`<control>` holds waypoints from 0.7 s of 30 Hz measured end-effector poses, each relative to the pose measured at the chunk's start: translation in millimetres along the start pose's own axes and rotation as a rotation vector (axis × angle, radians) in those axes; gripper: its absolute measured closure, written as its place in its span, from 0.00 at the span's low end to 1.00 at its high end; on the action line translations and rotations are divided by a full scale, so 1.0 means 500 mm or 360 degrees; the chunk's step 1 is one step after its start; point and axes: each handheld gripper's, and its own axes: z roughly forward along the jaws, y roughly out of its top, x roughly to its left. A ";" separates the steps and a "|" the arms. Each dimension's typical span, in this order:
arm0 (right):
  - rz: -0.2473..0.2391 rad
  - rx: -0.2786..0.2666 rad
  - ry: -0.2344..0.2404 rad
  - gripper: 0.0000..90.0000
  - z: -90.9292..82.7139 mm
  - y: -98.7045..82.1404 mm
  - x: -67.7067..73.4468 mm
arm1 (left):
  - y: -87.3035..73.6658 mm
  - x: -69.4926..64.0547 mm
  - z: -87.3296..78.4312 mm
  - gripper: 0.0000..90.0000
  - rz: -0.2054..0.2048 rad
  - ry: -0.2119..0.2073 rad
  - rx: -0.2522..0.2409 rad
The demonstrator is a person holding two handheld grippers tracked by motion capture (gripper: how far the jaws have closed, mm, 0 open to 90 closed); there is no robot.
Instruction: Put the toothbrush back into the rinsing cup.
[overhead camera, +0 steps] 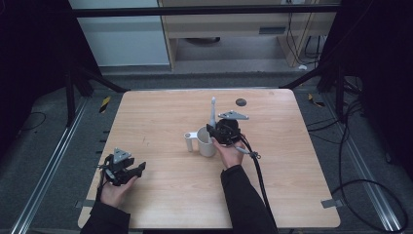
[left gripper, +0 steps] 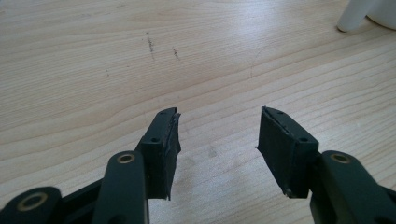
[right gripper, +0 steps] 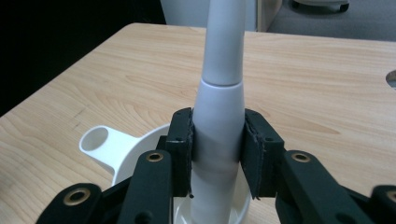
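Right gripper (right gripper: 217, 154) clamps white toothbrush (right gripper: 219, 93) upright by thick handle, lower end inside white cup (overhead camera: 206, 144) directly beneath; vertical hold probably suits cup's mouth. Left gripper (left gripper: 217, 135) spread, unladen, low over bare table (left gripper: 93, 60), well apart.

My left hand-held gripper (overhead camera: 138, 169) is matte black, with a grey three-cornered plate on top; its right twin (overhead camera: 212, 130) carries the same plate, and a thick black cable trails from it. I wear dark long sleeves (overhead camera: 242, 195) to the wrists. Up close, each jaw arm is black with brass-ringed pivot holes, and its flat black pads (left gripper: 164, 148) are fixed with small screws and frayed at the edges.
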 end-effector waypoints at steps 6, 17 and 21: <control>-0.0003 -0.0001 0.0006 0.70 -0.004 0.000 -0.006 | 0.000 -0.001 0.000 0.52 0.0003 -0.0001 0.0003; -0.0049 -0.0003 0.0004 0.56 -0.012 -0.004 -0.006 | 0.000 0.000 0.000 0.53 0.0005 -0.0001 0.0001; -0.0075 -0.0020 0.0000 0.50 -0.024 -0.003 -0.004 | 0.000 -0.001 0.000 0.52 0.0005 -0.0001 0.0001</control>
